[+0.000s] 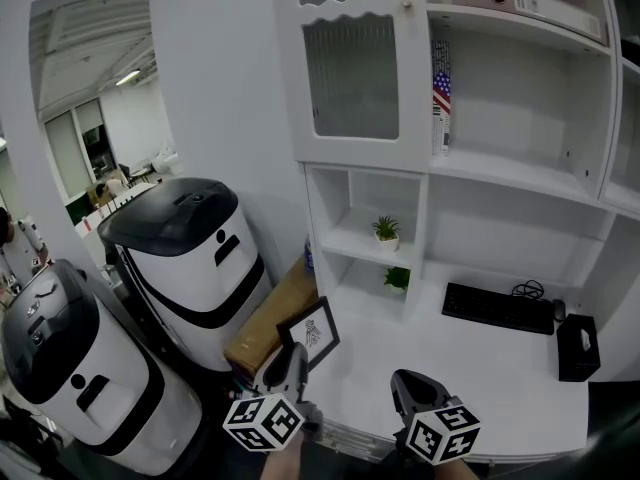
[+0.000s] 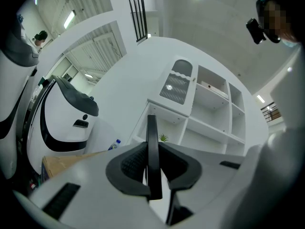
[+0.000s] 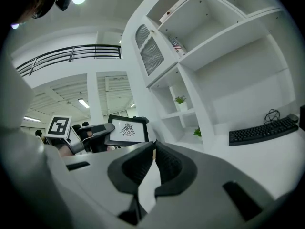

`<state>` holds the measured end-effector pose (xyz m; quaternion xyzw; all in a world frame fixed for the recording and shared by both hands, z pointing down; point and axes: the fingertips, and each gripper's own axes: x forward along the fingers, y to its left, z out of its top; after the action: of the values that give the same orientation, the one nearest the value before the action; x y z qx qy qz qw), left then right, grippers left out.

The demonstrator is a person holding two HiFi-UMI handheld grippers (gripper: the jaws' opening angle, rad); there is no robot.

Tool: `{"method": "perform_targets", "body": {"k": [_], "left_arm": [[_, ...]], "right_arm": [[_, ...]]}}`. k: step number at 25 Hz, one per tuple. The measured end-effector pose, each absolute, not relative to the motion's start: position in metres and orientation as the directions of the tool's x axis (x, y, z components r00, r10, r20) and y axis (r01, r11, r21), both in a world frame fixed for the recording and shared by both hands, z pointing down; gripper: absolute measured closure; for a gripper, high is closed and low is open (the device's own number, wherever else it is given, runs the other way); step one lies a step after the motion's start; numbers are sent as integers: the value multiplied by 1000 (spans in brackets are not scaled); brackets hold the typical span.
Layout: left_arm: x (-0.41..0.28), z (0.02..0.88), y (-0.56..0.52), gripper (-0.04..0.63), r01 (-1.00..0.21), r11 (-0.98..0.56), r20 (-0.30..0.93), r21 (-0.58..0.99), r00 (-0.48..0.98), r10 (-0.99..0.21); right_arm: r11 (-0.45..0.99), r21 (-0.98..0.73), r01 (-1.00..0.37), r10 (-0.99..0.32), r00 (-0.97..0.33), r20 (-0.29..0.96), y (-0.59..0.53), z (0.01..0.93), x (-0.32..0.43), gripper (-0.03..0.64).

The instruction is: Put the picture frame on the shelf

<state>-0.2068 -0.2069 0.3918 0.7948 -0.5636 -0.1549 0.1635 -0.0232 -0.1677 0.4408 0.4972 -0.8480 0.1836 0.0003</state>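
1 picture frame (image 1: 312,333), clamped edge-on in left hand-held gripper (image 1: 295,356). Right hand-held gripper (image 1: 410,386) empty, jaws together, prob. touching. Ahead of both in shelf (image 1: 362,258): 2 plants, upper plant (image 1: 386,230) & lower plant (image 1: 398,278); 1 keyboard (image 1: 497,308) ahead-right.

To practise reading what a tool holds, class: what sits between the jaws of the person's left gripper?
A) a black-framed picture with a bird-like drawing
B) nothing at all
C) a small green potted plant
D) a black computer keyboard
A: the left gripper is shut on the black-framed picture. In the left gripper view, the picture's thin black edge stands clamped between the jaws.
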Motion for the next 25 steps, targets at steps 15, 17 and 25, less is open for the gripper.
{"method": "perform_targets", "body": {"k": [15,17,25], "left_arm": [[-175,358,-300,529,-859,-339,-130,384,314,-941],[-171,352,-314,529,-862,-343,-140,373,313,-939],[-167,325,-362,529,-873,-345,-184,345,297,-937]], "right_arm": [[458,-312,-833,-839,-520,157,-249,432,4,614],[460,-321,-828,-838,-524,153,-259,432,6,614],[502,-304,-810,-819,-558,133,-300,421,-2,614]]}}
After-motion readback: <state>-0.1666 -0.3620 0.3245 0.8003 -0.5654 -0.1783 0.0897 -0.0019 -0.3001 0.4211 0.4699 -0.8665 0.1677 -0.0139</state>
